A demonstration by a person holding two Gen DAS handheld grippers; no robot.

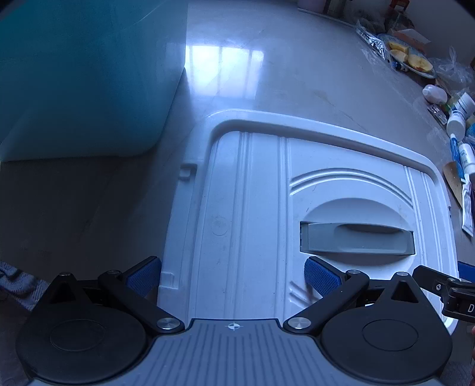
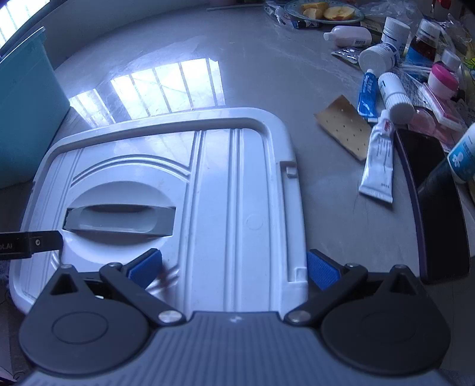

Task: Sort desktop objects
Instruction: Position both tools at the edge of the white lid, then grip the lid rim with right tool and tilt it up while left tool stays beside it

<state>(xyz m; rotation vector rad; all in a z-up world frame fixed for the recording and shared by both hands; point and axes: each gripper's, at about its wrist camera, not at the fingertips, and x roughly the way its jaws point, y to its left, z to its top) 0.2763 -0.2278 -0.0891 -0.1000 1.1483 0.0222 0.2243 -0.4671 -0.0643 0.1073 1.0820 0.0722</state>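
A white plastic box lid [image 1: 252, 207] with a grey recessed handle [image 1: 356, 240] lies flat on the pale tabletop. My left gripper [image 1: 233, 279] is open at the lid's near left corner: its left pad is just outside the edge and its right pad is over the lid. My right gripper [image 2: 234, 270] is open at the near right corner of the lid [image 2: 222, 193], straddling that edge the same way. The handle [image 2: 118, 222] sits between the two grippers. Each gripper's tip shows in the other's view.
A teal bin [image 1: 74, 74] stands left of the lid. To the right lie a tan perforated patch [image 2: 341, 127], a white tube [image 2: 378, 160], a blue tube [image 2: 366, 95], white bottles [image 2: 394, 95], a pink-lidded jar [image 2: 443, 78] and a black phone [image 2: 436, 202]. A plate of fruit slices [image 2: 326, 12] is at the back.
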